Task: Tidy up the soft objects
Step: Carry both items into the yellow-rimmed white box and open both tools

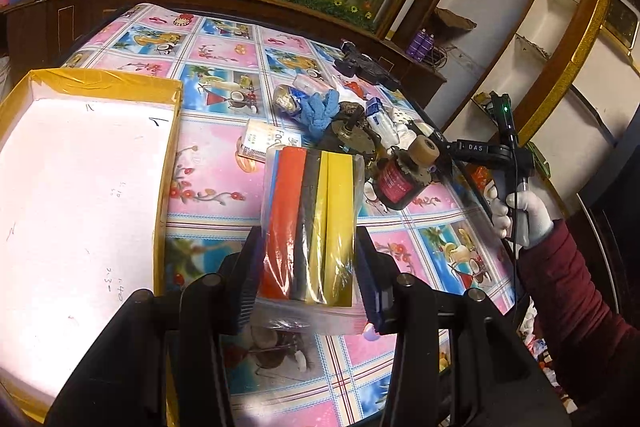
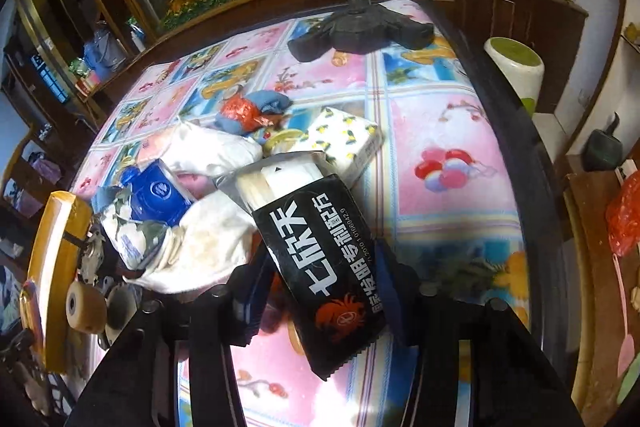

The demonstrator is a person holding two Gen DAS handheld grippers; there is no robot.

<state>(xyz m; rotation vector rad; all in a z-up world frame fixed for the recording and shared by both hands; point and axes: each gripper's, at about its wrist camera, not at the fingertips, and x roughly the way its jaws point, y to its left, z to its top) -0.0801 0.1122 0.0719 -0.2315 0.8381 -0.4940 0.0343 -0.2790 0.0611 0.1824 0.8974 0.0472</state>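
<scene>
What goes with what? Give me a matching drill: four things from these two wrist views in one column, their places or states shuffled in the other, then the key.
Things
1. clear-wrapped pack of red, black and yellow sponges
2. black plastic packet with white Chinese print
3. shallow yellow-taped cardboard box
4. white tissue pack printed with lemons

Places or states
A. lying on the tablecloth behind the black packet
B. clamped in the right gripper
C. open, white floor bare
D. clamped in the left gripper

Pairs: 1-D, 2-B, 3-C, 4-A
</scene>
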